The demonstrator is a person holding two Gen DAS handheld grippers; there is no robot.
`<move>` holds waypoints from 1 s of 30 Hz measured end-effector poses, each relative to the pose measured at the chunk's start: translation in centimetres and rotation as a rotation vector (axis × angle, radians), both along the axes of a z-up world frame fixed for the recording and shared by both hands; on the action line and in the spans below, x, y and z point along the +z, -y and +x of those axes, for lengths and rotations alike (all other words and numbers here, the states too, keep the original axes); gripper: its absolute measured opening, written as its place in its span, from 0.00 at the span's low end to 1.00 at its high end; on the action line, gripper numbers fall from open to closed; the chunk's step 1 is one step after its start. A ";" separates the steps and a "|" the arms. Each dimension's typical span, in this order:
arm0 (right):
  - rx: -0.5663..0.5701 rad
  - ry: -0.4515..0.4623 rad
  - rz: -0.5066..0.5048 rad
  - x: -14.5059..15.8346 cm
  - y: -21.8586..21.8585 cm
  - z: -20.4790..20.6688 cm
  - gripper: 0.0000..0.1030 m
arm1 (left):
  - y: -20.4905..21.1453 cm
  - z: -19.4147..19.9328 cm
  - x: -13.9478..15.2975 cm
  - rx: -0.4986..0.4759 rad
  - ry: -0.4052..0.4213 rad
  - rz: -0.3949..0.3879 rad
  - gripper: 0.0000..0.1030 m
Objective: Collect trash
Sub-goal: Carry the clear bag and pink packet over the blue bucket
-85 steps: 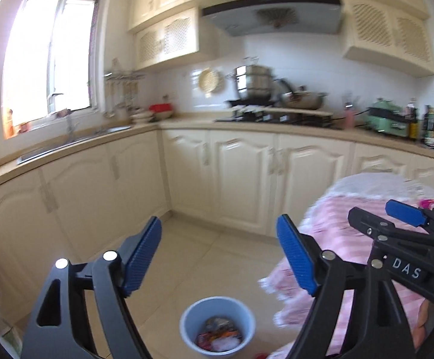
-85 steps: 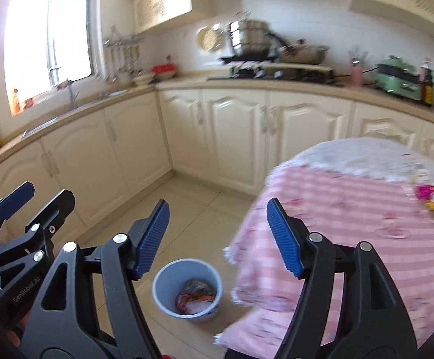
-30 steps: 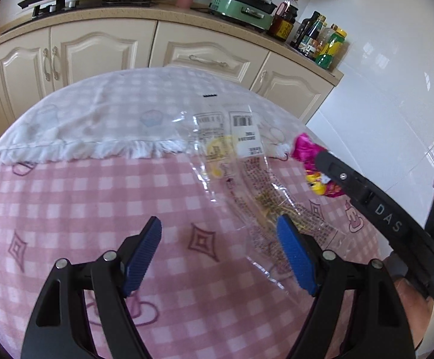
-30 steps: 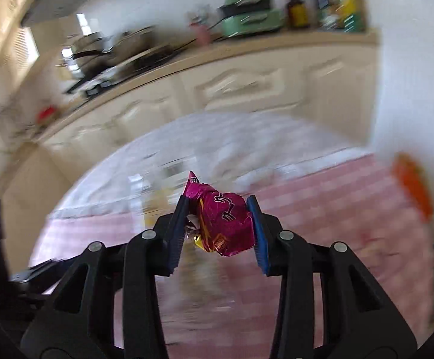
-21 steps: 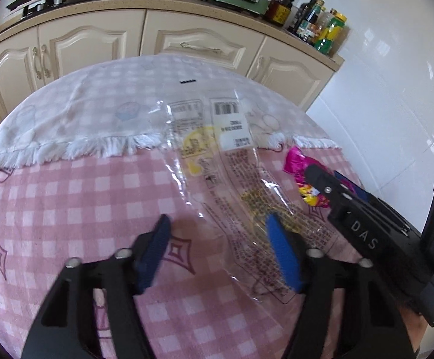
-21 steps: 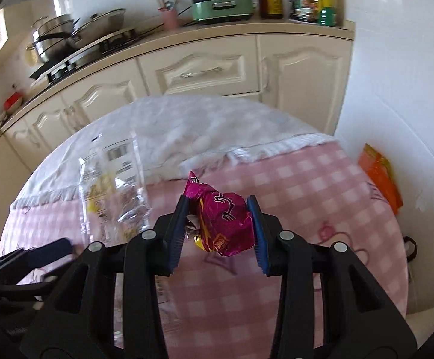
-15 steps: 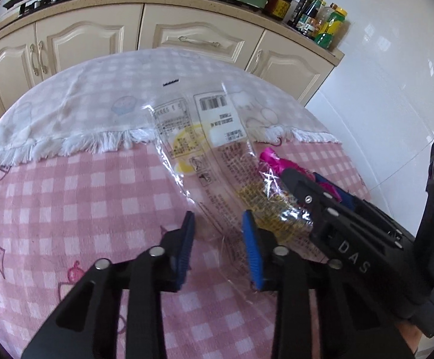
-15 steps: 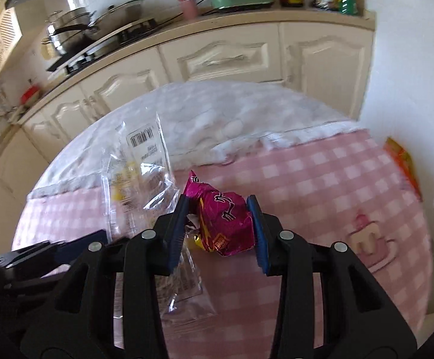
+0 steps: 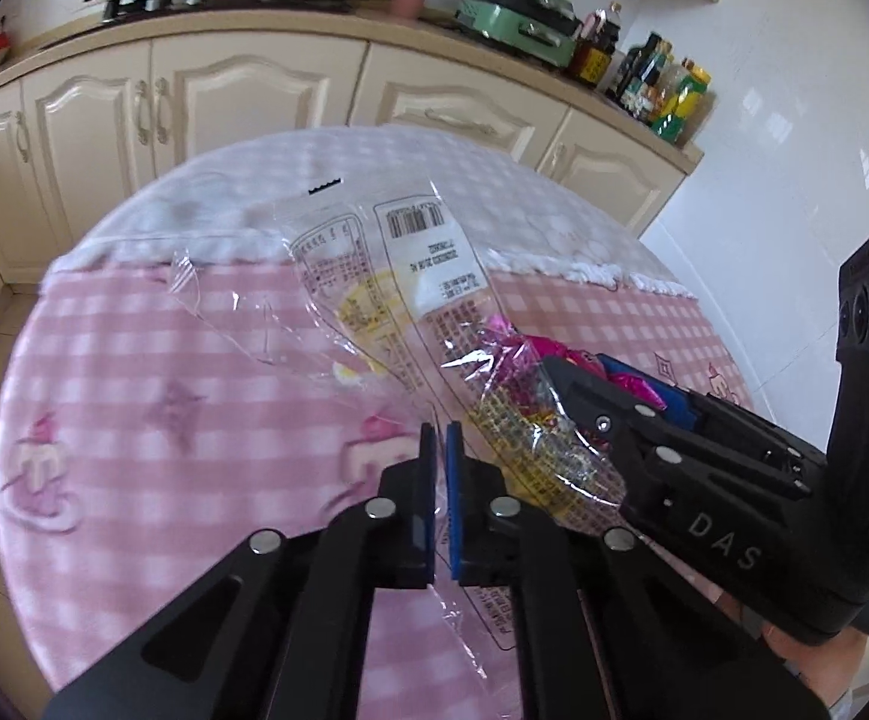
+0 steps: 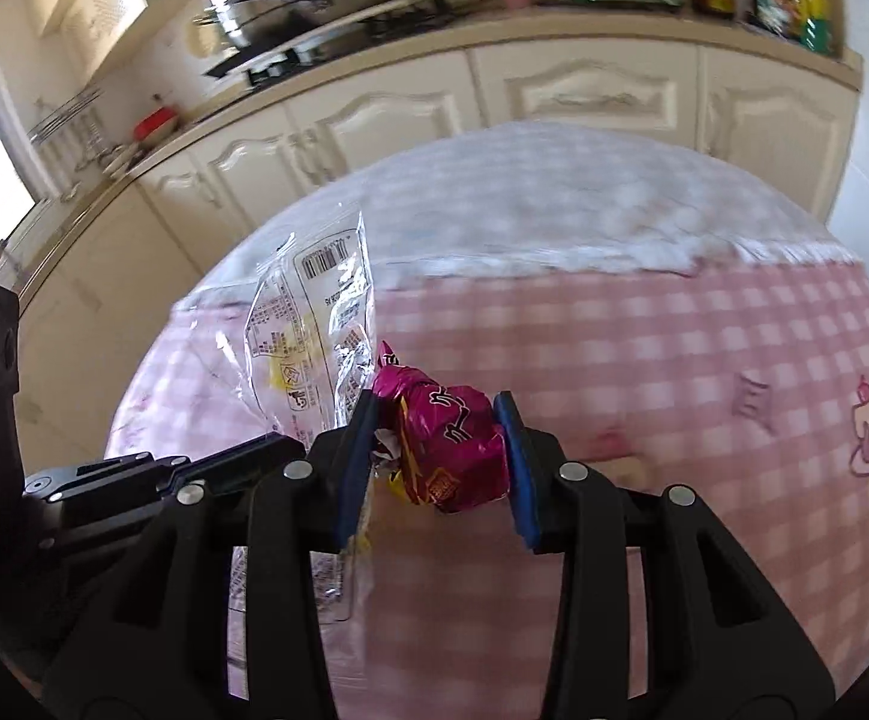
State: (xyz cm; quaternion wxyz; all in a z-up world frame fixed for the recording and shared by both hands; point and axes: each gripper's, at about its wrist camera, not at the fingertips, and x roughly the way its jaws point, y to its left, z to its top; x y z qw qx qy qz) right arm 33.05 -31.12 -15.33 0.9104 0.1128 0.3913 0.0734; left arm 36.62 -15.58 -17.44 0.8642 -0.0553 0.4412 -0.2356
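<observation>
Left gripper (image 9: pixel 440 450) fingers clenched on clear bag (image 9: pixel 398 276), lifting it off the pink surface (image 9: pixel 134 420) toward 12 o'clock. Right gripper (image 10: pixel 437 450) grasps crumpled magenta wrapper (image 10: pixel 446 444); both probably bound for a bin.

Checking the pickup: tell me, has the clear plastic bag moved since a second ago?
Yes. The clear plastic bag has lifted off the pink tablecloth, pinched by the left hand-held gripper.
</observation>
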 end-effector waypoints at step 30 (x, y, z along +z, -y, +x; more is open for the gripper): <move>0.493 -0.023 -0.050 -5.9 -39.8 -1.2 0.37 | -38.5 -11.3 -6.3 0.629 0.038 0.084 0.01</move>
